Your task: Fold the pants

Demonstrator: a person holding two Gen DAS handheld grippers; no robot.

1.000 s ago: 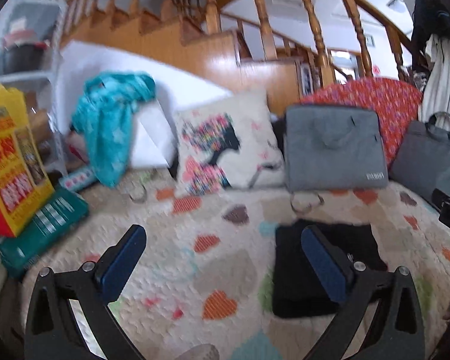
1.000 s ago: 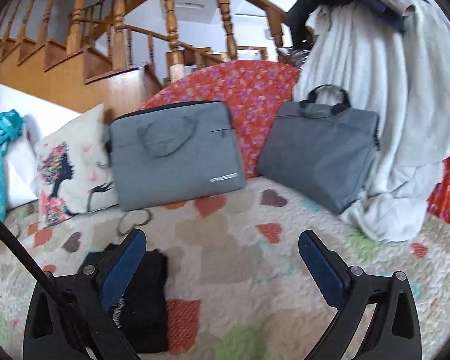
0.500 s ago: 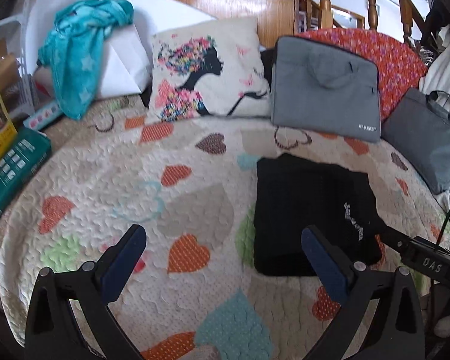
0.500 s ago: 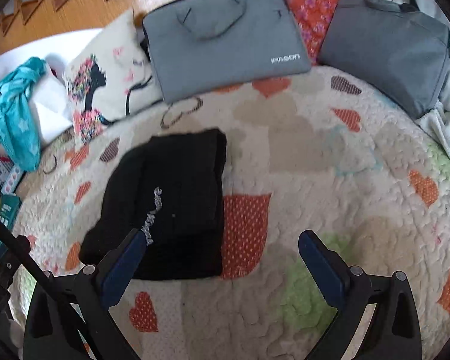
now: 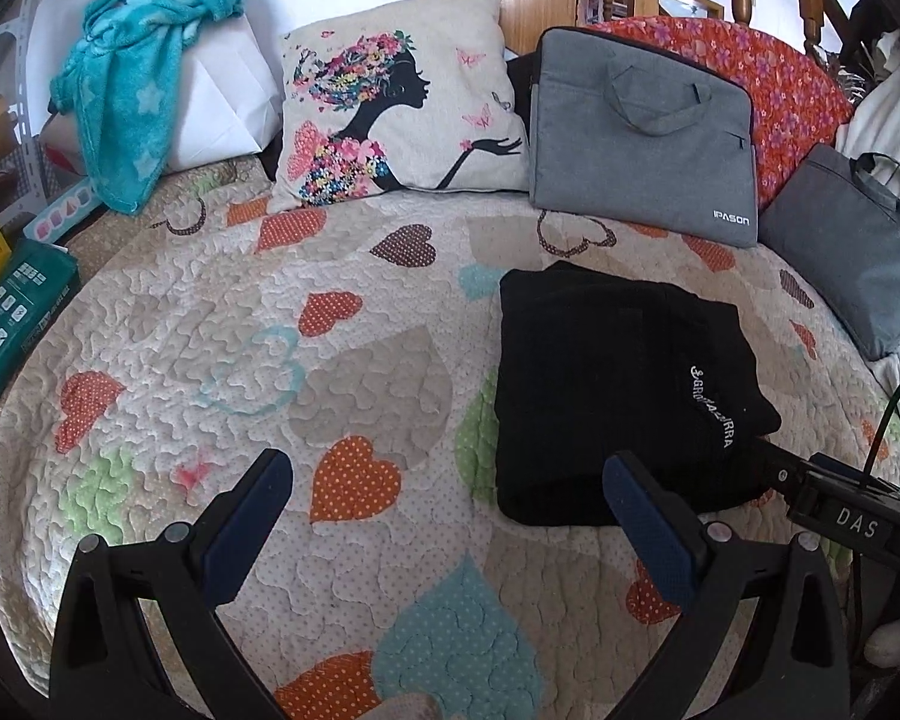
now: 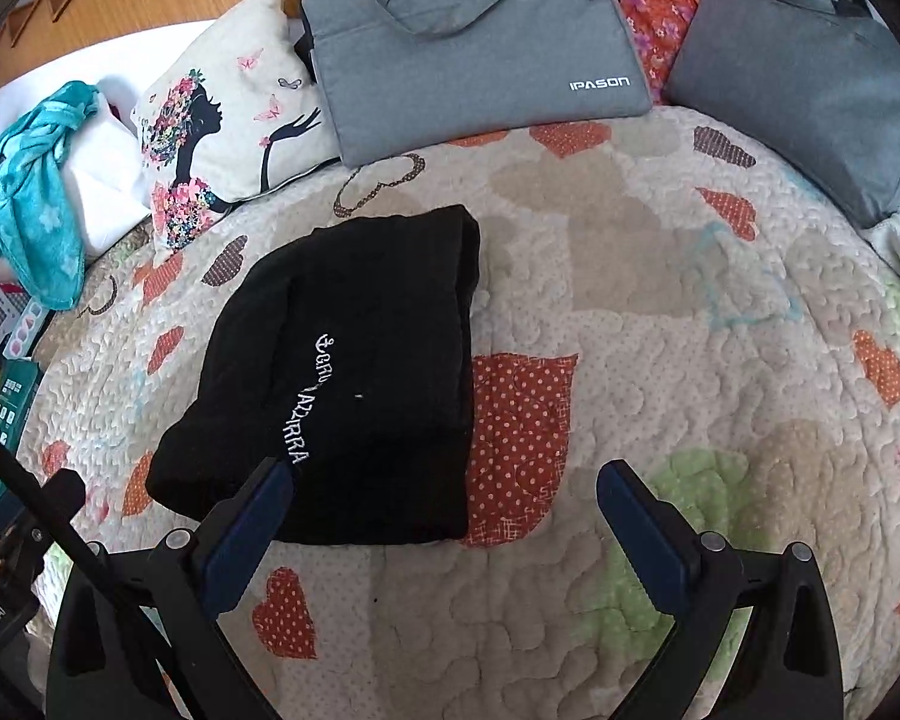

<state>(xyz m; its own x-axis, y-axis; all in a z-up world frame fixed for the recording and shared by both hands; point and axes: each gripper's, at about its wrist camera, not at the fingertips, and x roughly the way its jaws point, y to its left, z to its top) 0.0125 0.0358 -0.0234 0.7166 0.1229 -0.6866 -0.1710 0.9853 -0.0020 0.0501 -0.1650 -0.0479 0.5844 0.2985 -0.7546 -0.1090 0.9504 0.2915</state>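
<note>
The black pants lie folded into a compact rectangle on the heart-patterned quilt, with white lettering on top. In the right wrist view the pants lie left of centre. My left gripper is open and empty above the quilt, the pants just beyond its right finger. My right gripper is open and empty, its left finger over the near edge of the pants; whether it touches them I cannot tell.
A printed pillow, two grey laptop bags and a red floral cushion line the back. A teal towel drapes over a white block at left. Boxes stand at the left edge.
Both grippers have tilted down from looking at the staircase and bags to looking onto the quilt and the folded pants. Both stay open and empty.
</note>
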